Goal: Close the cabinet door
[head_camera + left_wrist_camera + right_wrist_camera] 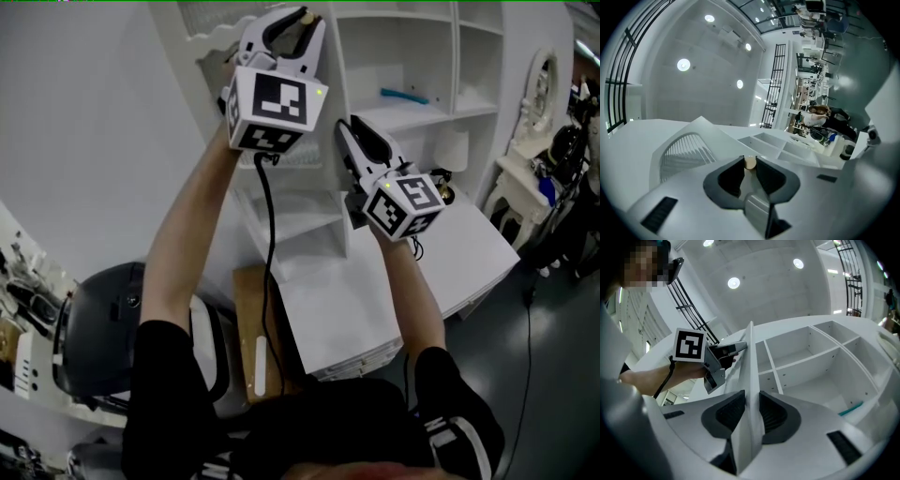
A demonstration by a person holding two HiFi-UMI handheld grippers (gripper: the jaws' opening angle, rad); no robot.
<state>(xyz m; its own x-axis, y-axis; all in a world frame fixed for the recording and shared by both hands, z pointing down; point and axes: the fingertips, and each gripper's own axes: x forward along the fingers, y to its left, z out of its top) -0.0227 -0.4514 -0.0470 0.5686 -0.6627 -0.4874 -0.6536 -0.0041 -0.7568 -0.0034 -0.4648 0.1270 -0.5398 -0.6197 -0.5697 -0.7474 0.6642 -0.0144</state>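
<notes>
Both clamp the thin white cabinet door (750, 352): left gripper (750, 158) fingers on its round beige knob (750, 162), right gripper (751, 399) fingers on its edge, white shelves (806, 357) rightward.

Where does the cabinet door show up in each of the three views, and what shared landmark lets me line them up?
Head view: the cabinet door is a narrow white strip at upper centre, just left of the shelves.
Left gripper view: its louvred face is at lower left, and its knob sits between the jaws.
Right gripper view: it is edge-on at centre, clamped between the jaws.
Shared landmark: the open white shelves.
</notes>
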